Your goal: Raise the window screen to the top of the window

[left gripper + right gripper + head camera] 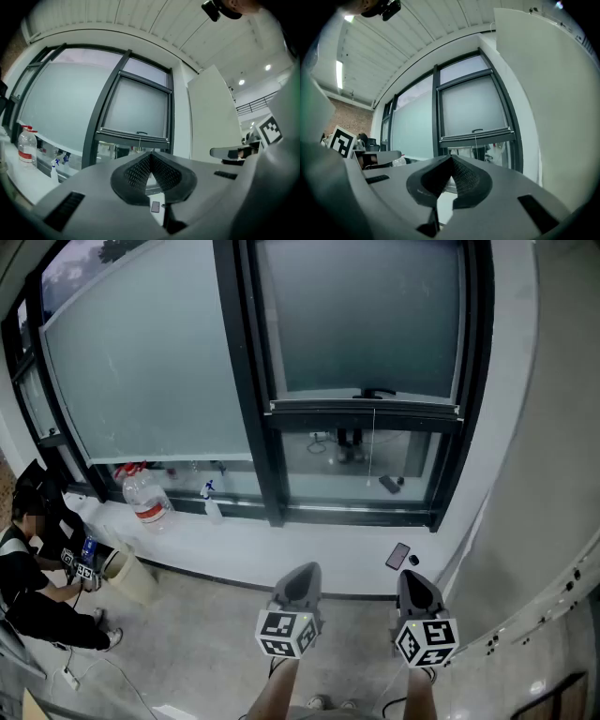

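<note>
The window screen [366, 315] is a grey mesh panel in the right-hand window frame. Its dark bottom bar [366, 412] hangs partway down the opening, with a small handle [375, 393] on top and a thin cord [373, 446] dangling below. The bar also shows in the left gripper view [133, 137] and the right gripper view [478, 136]. My left gripper [302, 570] and right gripper [410, 576] are held side by side, well short of the window, pointing at it. Both are shut and hold nothing; the left gripper [151, 154] and right gripper [451, 157] show their tips meeting.
A white sill [281, 545] runs below the window, carrying a water bottle [145, 498], a spray bottle [211, 504] and a phone [397, 556]. A white wall [553, 474] stands close on the right. A person [28, 587] sits at lower left beside a bin [131, 576].
</note>
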### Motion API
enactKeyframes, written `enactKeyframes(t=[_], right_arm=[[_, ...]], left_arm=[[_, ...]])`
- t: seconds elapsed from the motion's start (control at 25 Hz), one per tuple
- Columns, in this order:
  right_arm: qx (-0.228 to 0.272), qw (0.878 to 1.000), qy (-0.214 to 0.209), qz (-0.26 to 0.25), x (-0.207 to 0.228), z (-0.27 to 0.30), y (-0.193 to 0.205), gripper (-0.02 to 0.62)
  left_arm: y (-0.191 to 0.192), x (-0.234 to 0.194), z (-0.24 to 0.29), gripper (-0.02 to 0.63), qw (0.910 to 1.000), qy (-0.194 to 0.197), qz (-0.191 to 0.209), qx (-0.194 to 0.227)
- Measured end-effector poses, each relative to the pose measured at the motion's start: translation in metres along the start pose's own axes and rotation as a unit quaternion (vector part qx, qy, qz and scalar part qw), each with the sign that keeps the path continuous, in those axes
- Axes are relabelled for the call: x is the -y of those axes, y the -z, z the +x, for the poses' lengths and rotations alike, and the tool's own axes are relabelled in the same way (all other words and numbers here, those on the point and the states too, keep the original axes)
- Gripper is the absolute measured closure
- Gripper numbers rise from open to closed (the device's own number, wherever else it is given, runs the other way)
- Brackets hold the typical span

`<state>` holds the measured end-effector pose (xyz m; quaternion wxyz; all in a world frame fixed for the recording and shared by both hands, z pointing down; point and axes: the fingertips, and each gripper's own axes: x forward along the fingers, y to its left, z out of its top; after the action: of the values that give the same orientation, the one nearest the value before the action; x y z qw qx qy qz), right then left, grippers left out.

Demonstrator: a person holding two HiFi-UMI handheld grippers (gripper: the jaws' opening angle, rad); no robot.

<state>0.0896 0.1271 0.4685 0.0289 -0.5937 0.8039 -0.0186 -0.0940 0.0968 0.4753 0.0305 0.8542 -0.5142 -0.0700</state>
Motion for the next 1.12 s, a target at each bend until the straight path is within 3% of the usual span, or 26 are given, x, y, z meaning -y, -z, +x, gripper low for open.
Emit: enactKeyframes(t=[0.16,0.56,0.88,1.12], right_arm=[[-0.004,1.0,-0.001,-0.021,0.001,-0.004,-0.001,0.594],[0.003,1.0,-0.002,-0.018,0.016,-0.015,0.001,0.594],[-0.045,0.999,-0.023,0.012,0.038,-0.03,0.035,0.594],[-0.054,0.998,-0.02,0.017,0.057,-0.02,0.045,0.594]], left_arm=[[-0.001,0.005,0.001,0.603,1.0,0.004,-0.004,0.003],[0.006,0.022,0.004,0.603,1.0,0.004,0.004,-0.004],[0.035,0.04,-0.01,0.603,0.9996,-0.009,-0.001,-0.025],[0.042,0.035,0.001,0.603,0.9994,-0.022,-0.021,-0.017]])
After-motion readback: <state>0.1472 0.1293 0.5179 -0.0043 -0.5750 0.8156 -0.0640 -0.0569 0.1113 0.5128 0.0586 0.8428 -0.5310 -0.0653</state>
